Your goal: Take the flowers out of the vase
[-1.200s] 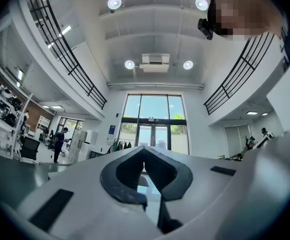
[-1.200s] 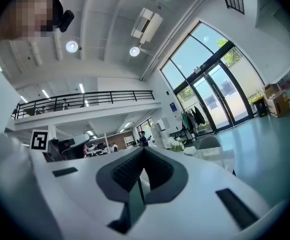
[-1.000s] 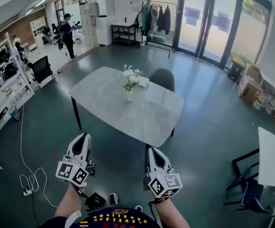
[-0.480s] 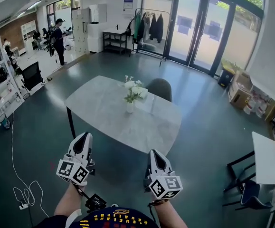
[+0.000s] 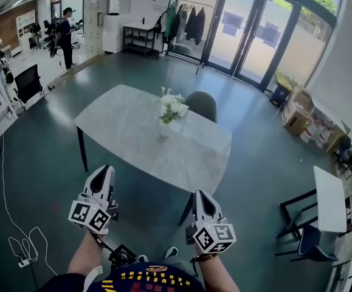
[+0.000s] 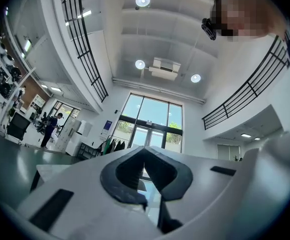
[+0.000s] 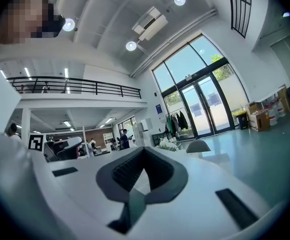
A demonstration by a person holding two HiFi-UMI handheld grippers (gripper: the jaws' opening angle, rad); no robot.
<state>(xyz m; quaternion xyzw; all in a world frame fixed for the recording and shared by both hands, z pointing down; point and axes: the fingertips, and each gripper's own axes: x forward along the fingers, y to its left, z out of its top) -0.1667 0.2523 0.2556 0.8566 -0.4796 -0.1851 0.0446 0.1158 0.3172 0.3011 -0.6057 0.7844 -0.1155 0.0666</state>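
While short of table [image 5: 124, 123] | left gripper [image 5: 106, 169] tilted up | right gripper [image 5: 199, 194] level

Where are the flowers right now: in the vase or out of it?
In. The flowers rise from the upright vase on the table.

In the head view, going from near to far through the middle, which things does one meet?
Left gripper with marker cube, pale grey marble-look table, small white vase of white flowers, dark rounded chair, clothes rack with dark coats.
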